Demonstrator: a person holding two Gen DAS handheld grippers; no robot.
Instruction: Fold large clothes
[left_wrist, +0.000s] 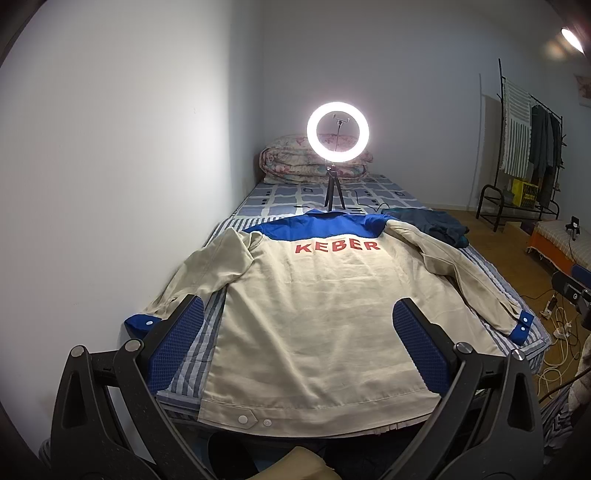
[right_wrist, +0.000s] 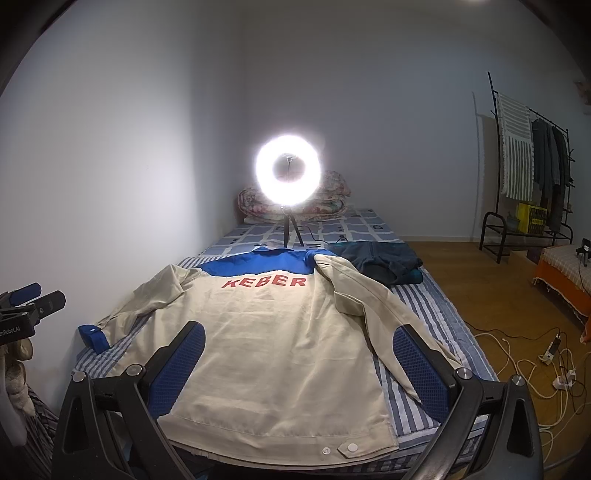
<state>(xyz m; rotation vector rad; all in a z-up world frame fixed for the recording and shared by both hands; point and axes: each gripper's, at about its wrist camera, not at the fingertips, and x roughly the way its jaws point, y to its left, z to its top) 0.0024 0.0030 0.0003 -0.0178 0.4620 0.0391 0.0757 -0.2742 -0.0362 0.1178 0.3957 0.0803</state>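
A beige work jacket (left_wrist: 314, 314) with a blue yoke and red letters KEBER lies back-up and flat on the bed, sleeves spread to both sides, blue cuffs at the ends. It also shows in the right wrist view (right_wrist: 266, 350). My left gripper (left_wrist: 299, 310) is open and empty, held above the jacket's hem. My right gripper (right_wrist: 299, 332) is open and empty, held above the hem's right part. The left gripper shows at the left edge of the right wrist view (right_wrist: 29, 299).
A lit ring light on a small tripod (left_wrist: 337, 133) stands on the bed behind the collar. A dark folded garment (right_wrist: 380, 262) lies by the right sleeve. A rolled quilt (left_wrist: 291, 162) sits at the head. A white wall runs along the left; a clothes rack (right_wrist: 532, 166) and floor cables (right_wrist: 535, 365) are at right.
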